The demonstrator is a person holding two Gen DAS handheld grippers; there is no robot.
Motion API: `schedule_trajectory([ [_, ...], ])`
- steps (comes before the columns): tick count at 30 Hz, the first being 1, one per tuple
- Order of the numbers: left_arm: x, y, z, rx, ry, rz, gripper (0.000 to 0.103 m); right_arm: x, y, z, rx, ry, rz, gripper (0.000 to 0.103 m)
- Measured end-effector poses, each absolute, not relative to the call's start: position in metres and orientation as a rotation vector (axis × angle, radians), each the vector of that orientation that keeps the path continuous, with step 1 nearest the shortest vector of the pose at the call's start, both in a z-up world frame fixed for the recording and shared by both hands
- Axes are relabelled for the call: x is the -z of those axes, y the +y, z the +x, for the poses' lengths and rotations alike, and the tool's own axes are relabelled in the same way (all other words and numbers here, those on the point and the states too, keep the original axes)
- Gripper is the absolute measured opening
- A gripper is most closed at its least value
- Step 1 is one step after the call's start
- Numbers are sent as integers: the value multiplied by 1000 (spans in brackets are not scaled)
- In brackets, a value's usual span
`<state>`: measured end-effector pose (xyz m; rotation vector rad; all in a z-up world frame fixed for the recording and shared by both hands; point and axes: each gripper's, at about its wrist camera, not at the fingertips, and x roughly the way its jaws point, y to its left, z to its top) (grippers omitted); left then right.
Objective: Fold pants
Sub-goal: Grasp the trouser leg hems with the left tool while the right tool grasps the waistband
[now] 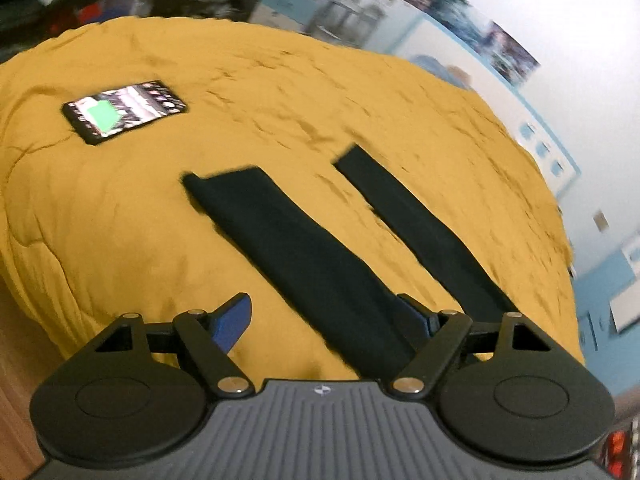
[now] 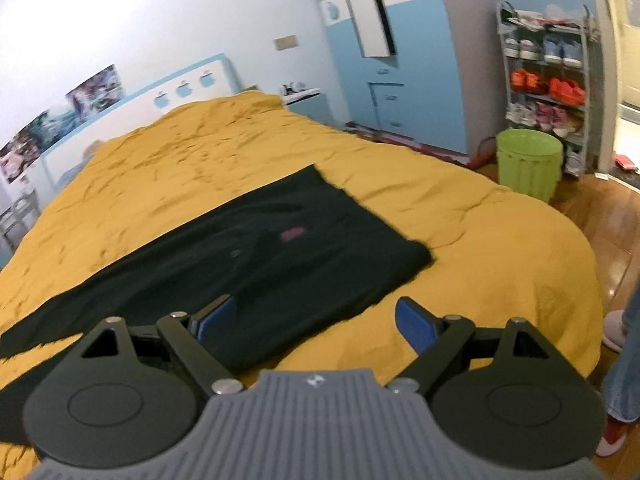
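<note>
Pants (image 2: 248, 248) flat on one yellow bed (image 2: 480, 248), two legs apart, one phone (image 1: 124, 112), both tools (image 1: 328, 320) (image 2: 316, 320) wide.

— What are those two tools built like?

— Same build. The left gripper (image 1: 328, 320) has a grey ribbed body with a small round emblem, two black round discs, black link bars with silver pivot pins, and blue pads (image 1: 234, 322) on its fingers.

— And the other?

— The right gripper (image 2: 316, 322): grey ribs, black discs, silver pins, blue pads (image 2: 414, 328).
</note>
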<state>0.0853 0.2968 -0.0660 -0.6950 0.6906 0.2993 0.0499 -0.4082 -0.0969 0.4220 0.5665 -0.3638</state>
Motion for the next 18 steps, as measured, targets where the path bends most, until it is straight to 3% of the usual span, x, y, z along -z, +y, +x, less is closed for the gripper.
schedule_trajectory([
  [6,89,317,104,-289,676,-836,92,104,-431,70,329,538,501,83],
  [16,139,346,123,-283,615,-1029,92,145,-463,84,192,546,900,82],
  [18,146,349,127,-279,614,-1038,92,157,-472,81,202,522,1000,75],
])
